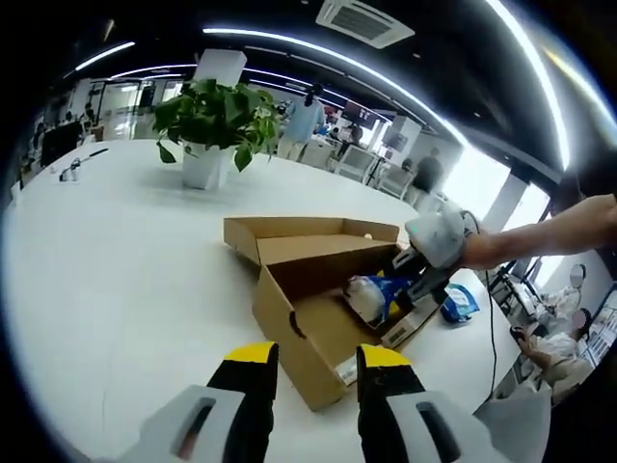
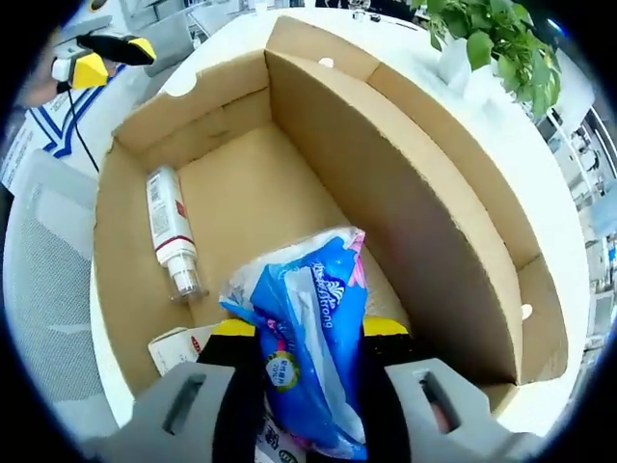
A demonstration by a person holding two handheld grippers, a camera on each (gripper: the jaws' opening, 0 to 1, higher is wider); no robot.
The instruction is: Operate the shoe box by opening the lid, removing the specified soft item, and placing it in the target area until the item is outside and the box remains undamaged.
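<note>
A: Office floor all round — strip lights overhead, people at desks far off, and a broad white round table (image 1: 116, 270) carrying a leafy green plant in a white pot (image 1: 207, 130) at about 11 o'clock in the left gripper view. What's the box doing?

B: Open already. It's a brown corrugated cardboard shoe box (image 1: 308, 323) with its lid (image 1: 308, 236) folded back flat on the far side. No tears or crushed corners that I can make out.

A: And the soft item?

B: A blue-and-white plastic-wrapped soft pack (image 2: 308, 347), tissues by the look of it. It sits inside the box, near the right gripper's end, and the right gripper (image 2: 308, 352) has its yellow-tipped jaws closed against the pack's two sides. In the left gripper view you can see it reaching in from 3 o'clock.

A: How will it handle?

B: Light, I'd judge, and squashy; the film wrapper is slick and crinkled, so it could slide out of a loose pinch. Gripping across the bulk of the pack seems safer than catching a loose fold of wrapper.

A: Anything else in there?

B: A white cylindrical bottle with a red label (image 2: 172, 236) lying at 9 o'clock along the box wall, and a small white carton (image 2: 178, 349) just beside the pack.

A: Left gripper?

B: The left gripper (image 1: 313, 357) hovers short of the box's near corner, jaws apart, holding nothing.
</note>
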